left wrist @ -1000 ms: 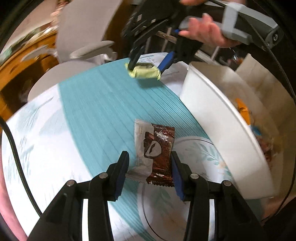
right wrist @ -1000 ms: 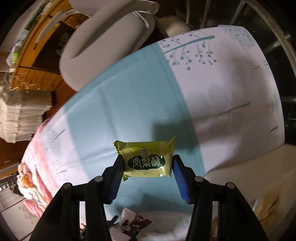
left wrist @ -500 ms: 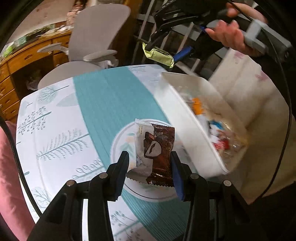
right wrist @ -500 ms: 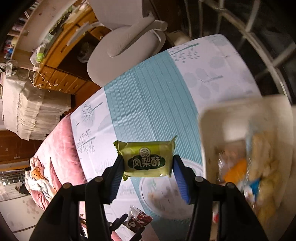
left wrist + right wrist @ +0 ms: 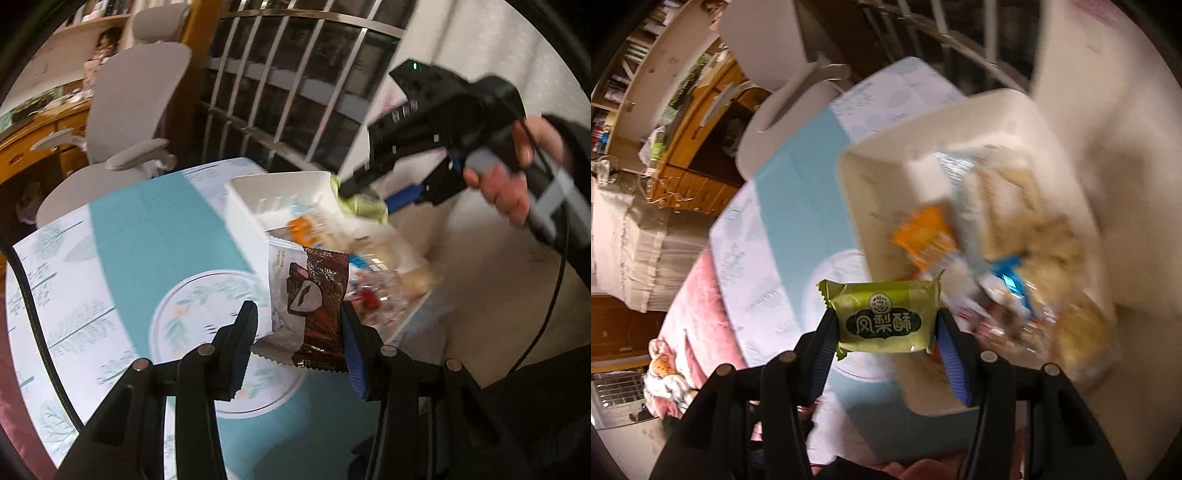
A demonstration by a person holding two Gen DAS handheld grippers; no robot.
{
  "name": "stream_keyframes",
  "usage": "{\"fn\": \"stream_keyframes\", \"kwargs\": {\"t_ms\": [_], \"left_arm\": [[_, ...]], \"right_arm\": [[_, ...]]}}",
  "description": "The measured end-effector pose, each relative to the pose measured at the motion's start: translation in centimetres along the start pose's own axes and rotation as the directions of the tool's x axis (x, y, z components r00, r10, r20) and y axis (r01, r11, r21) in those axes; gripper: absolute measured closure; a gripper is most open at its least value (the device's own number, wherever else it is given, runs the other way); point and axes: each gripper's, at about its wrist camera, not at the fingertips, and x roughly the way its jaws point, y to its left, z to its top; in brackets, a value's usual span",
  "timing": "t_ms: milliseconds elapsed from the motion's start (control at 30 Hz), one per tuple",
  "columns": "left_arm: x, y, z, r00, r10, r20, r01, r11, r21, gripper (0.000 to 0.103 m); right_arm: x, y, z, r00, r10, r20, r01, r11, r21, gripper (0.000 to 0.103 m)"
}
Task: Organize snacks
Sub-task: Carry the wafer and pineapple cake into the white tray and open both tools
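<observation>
Right gripper [image 5: 886,328] pinching flat green foil-wrapped pastry packet [image 5: 884,315]; left gripper [image 5: 299,332] clamping brown-and-white snack wrapper [image 5: 308,306]. Best released low, well inside white rectangular plastic bin [image 5: 960,110].

Motion blur smears the white bin [image 5: 960,122] in the right wrist view, and the snacks inside [image 5: 1027,236] run together; only an orange packet [image 5: 925,240] and a blue scrap can be picked out, no print legible. From the left wrist view, the brown-and-white packet [image 5: 310,306] hides the bin's near corner, and the contents behind it are a streaky blur. The yellow-green packet [image 5: 364,205] is smeared there, partly covered by the right gripper's [image 5: 369,199] dark finger. Both gripper bodies are cut off by the bottom edge. The counter [image 5: 147,229] runs out of sight below the left gripper [image 5: 299,336].
</observation>
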Motion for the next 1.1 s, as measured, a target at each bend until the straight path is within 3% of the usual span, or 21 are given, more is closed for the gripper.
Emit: {"fn": "stream_keyframes", "kwargs": {"t_ms": [167, 467, 533, 567, 600, 767, 933, 1100], "left_arm": [[1.0, -2.7, 1.0, 0.998, -0.053, 0.016, 0.053, 0.999, -0.008, 0.06], [4.2, -6.8, 3.2, 0.999, 0.007, 0.038, -0.005, 0.998, -0.055, 0.059], [5.3, -7.4, 3.8, 0.997, 0.074, 0.026, -0.071, 0.992, -0.104, 0.05], [5.7, -7.6, 3.8, 0.995, 0.093, 0.018, -0.09, 0.987, -0.136, 0.036], [6.1, -7.8, 3.8, 0.994, 0.11, 0.014, -0.105, 0.977, -0.183, 0.03], [6.5, -8.2, 2.8, 0.985, 0.172, -0.006, -0.163, 0.922, -0.352, 0.026], [5.8, -8.7, 0.4, 0.961, 0.259, -0.092, -0.273, 0.861, -0.428, 0.024], [3.8, -9.1, -2.1, 0.937, 0.303, -0.175, -0.35, 0.798, -0.49, 0.024]], "right_arm": [[-1.5, -3.4, -2.3, 0.998, -0.013, 0.067, 0.016, 0.999, -0.043, 0.05], [-2.8, -8.5, -3.4, 0.99, 0.022, 0.137, -0.004, 0.991, -0.132, 0.047], [-3.0, -9.5, -3.3, 0.987, 0.052, 0.15, -0.027, 0.986, -0.165, 0.047], [-3.1, -9.8, -3.2, 0.986, 0.062, 0.152, -0.035, 0.984, -0.175, 0.046], [-3.1, -10.5, -3.2, 0.984, 0.081, 0.155, -0.051, 0.981, -0.189, 0.045], [-2.4, -12.5, -2.9, 0.977, 0.164, 0.137, -0.125, 0.958, -0.258, 0.043], [-1.2, -13.7, -3.2, 0.974, 0.206, 0.1, -0.168, 0.94, -0.297, 0.038], [-0.2, -14.6, -4.6, 0.975, 0.207, 0.076, -0.176, 0.94, -0.293, 0.037]]}}
